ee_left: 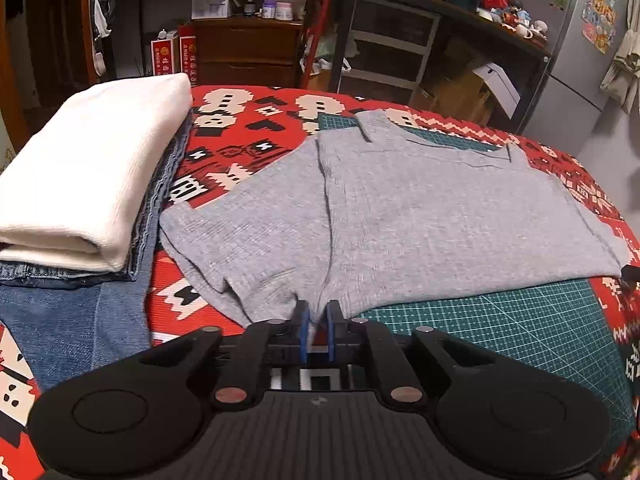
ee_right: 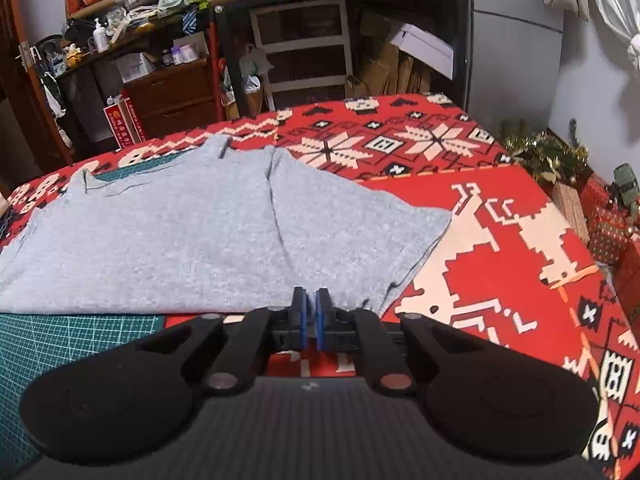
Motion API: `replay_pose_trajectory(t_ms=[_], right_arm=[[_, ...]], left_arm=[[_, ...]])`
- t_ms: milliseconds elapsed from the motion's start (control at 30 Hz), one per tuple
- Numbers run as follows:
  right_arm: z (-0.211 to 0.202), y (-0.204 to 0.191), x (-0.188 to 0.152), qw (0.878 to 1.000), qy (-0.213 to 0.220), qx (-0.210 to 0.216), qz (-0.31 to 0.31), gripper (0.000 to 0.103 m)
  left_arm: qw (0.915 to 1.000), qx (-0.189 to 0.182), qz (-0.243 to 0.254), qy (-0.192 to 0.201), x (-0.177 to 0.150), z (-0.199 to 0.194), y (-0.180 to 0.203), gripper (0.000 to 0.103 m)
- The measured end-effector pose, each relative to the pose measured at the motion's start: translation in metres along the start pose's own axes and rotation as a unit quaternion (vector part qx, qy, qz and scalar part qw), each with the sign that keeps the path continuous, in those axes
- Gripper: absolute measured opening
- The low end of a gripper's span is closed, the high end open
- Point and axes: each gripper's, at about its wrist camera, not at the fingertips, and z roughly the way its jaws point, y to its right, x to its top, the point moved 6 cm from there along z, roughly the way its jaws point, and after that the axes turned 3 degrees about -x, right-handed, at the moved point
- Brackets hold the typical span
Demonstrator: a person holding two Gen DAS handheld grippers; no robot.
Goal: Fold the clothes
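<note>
Left wrist view looks along the left hand-held gripper (ee_left: 316,316), whose blue-padded fingers are pinched together on the near hem of a grey T-shirt (ee_left: 400,216), at the seam where one sleeve meets the body; a small fold of cloth is caught between the pads; the shirt lies spread flat, collar away from the camera, partly on a green cutting mat (ee_left: 500,332) and partly on a red patterned cloth (ee_left: 240,148) that covers the desk; to the left of the shirt, just beside its sleeve, sits a stack of folded clothes, with a white folded garment (ee_left: 92,168) on top of folded blue jeans (ee_left: 72,320).

Right wrist view shows the right hand-held gripper (ee_right: 311,306) with its fingers likewise closed on the near hem of the same shirt, close to the other sleeve seam; the sleeve fans out to the right over the red cloth; beyond the desk stand dark shelves and a white drawer unit (ee_right: 300,48), its translucent drawers too dim to show their contents; cardboard boxes (ee_right: 400,68) lean beside it.
</note>
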Motion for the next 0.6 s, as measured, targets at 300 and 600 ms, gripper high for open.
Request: replay_pose_trajectory(t_ms=[300, 600], right_arm=[[-0.031, -0.023, -0.001, 0.999, 0.030, 0.016, -0.025, 0.036], [-0.034, -0.100, -0.014, 0.993, 0.061, 0.065, -0.073, 0.081]], left_arm=[[0.9992, 0.019, 0.025, 0.025, -0.003, -0.022, 0.017, 0.043], [0.9899, 0.004, 0.101, 0.100, -0.004, -0.018, 0.084, 0.082]])
